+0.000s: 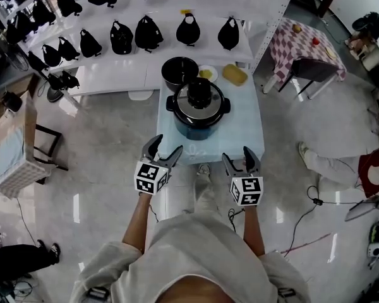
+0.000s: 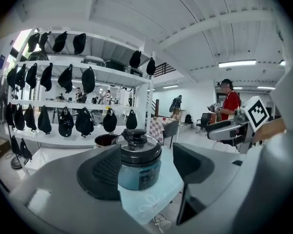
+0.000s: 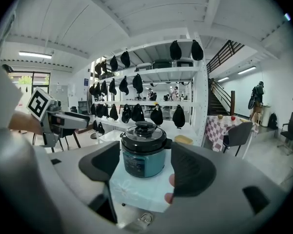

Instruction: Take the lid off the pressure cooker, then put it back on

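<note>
Lid point(image 1: 198, 98) sits closed on the teal cooker point(image 1: 196, 129), untouched. Nearest, at 6 o'clock of the table point(image 1: 243, 137), the 2 grippers hover side by side short of its edge: left gripper point(image 1: 168, 144) with jaws apart and empty, right gripper point(image 1: 238, 155) likewise apart and empty. At 12 o'clock from them the cooker stands mid-table. Behind it: a black pot point(image 1: 180, 71) at 11 o'clock, a white plate point(image 1: 208, 73) at 12, a yellow tray point(image 1: 234, 74) at 1. Farthest, white shelves point(image 1: 114, 71) hold black bags point(image 1: 148, 33)
</note>
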Demonstrator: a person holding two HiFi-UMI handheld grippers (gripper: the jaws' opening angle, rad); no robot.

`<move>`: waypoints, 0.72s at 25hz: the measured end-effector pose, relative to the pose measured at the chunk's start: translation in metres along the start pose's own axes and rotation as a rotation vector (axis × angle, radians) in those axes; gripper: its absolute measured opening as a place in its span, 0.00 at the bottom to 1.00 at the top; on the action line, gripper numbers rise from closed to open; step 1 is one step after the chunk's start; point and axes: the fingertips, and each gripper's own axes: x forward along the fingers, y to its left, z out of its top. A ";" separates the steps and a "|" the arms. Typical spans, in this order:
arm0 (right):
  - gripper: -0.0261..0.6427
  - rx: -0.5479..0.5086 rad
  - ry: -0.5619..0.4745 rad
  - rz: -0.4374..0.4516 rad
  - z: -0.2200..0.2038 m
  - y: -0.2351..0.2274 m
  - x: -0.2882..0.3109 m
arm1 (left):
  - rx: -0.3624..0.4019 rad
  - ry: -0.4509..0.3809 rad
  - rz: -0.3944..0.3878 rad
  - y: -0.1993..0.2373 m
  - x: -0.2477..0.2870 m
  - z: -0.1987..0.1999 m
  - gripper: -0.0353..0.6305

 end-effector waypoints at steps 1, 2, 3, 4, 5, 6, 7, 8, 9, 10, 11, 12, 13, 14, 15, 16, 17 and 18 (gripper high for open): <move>0.51 0.000 -0.002 0.005 0.002 -0.005 0.011 | 0.000 -0.001 0.006 0.007 0.010 0.002 0.52; 0.51 0.001 -0.002 0.011 0.005 -0.011 0.023 | 0.000 -0.001 0.011 0.013 0.022 0.005 0.52; 0.51 0.002 0.000 0.016 0.007 -0.019 0.035 | -0.001 -0.001 0.016 0.018 0.034 0.009 0.52; 0.51 0.003 0.004 0.023 0.010 -0.026 0.047 | -0.003 0.000 0.020 0.024 0.047 0.014 0.52; 0.51 0.004 0.007 0.031 0.014 -0.033 0.060 | -0.004 0.001 0.025 0.029 0.060 0.020 0.52; 0.51 0.005 0.008 0.040 0.020 -0.041 0.072 | -0.005 0.001 0.030 0.035 0.073 0.027 0.52; 0.51 0.006 0.007 0.049 0.027 -0.048 0.084 | -0.007 0.001 0.034 0.040 0.086 0.033 0.52; 0.51 0.008 0.005 0.058 0.033 -0.055 0.095 | -0.009 0.001 0.038 0.045 0.098 0.039 0.52; 0.51 0.009 0.005 0.066 0.038 -0.062 0.106 | -0.012 0.002 0.043 0.050 0.110 0.045 0.52; 0.51 0.010 0.006 0.073 0.042 -0.069 0.117 | -0.016 0.003 0.048 0.054 0.122 0.049 0.52; 0.51 0.010 0.008 0.080 0.046 -0.076 0.128 | -0.020 0.005 0.053 0.059 0.133 0.053 0.52; 0.51 0.011 0.010 0.087 0.049 -0.084 0.139 | -0.023 0.007 0.058 0.063 0.144 0.056 0.52; 0.51 0.012 0.012 0.094 0.052 -0.090 0.149 | -0.024 0.010 0.063 0.067 0.154 0.058 0.52; 0.51 0.014 0.013 0.101 0.055 -0.097 0.158 | -0.024 0.014 0.067 0.072 0.164 0.060 0.52; 0.51 0.017 0.014 0.108 0.058 -0.103 0.168 | -0.023 0.016 0.071 0.076 0.172 0.062 0.52; 0.51 0.019 0.016 0.115 0.062 -0.108 0.177 | -0.025 0.016 0.075 0.081 0.180 0.064 0.52; 0.51 0.021 0.019 0.124 0.064 -0.113 0.186 | -0.030 0.015 0.081 0.086 0.186 0.066 0.52; 0.51 0.023 0.022 0.133 0.067 -0.116 0.194 | -0.038 0.014 0.089 0.090 0.192 0.068 0.52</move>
